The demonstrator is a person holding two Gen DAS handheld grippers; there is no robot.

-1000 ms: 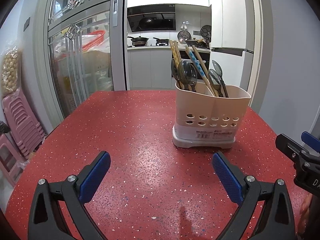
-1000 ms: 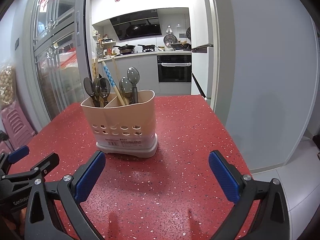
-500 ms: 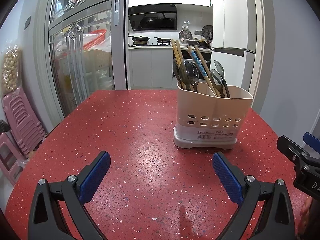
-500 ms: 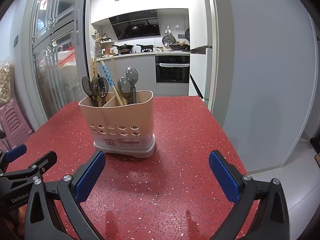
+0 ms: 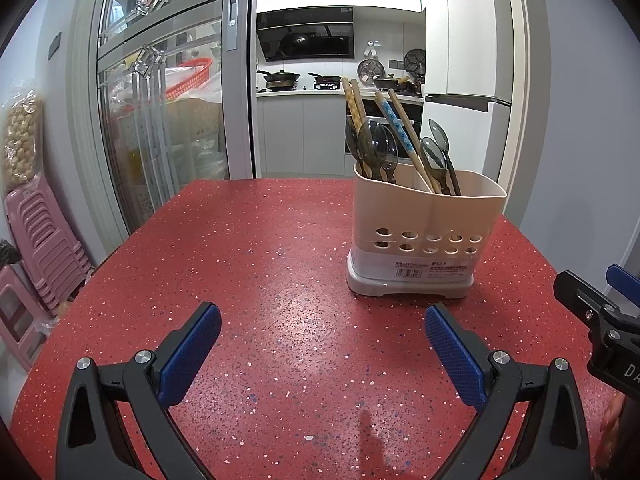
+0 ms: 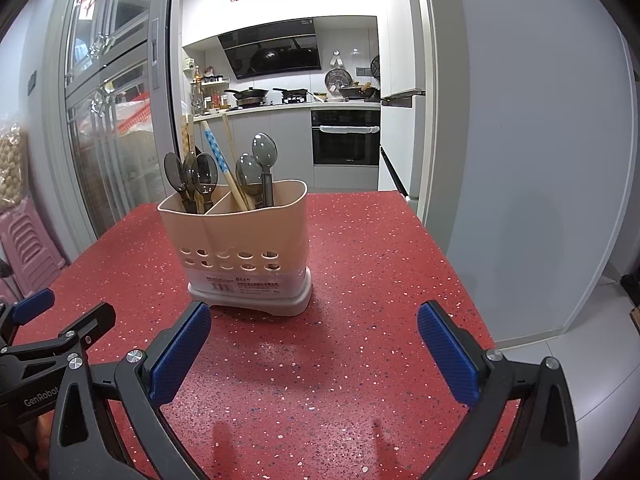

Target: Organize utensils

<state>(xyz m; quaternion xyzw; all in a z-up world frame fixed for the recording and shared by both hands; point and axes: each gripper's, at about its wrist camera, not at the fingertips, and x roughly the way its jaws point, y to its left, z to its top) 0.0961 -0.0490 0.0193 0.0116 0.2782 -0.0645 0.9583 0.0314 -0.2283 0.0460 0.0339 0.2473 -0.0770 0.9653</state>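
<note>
A beige two-compartment utensil holder stands upright on the red speckled table; it also shows in the right wrist view. Dark spoons and chopsticks stand in it, spoons in both compartments. My left gripper is open and empty, short of the holder and to its left. My right gripper is open and empty, just in front of the holder and to its right. Each gripper shows at the edge of the other's view.
The table's right edge drops to a grey wall and tiled floor. Stacked pink stools stand left of the table. Glass sliding doors and a kitchen with an oven lie behind.
Both cameras shifted slightly; the holder sits a little nearer and more central in the right wrist view. Both grippers stay open and empty.
</note>
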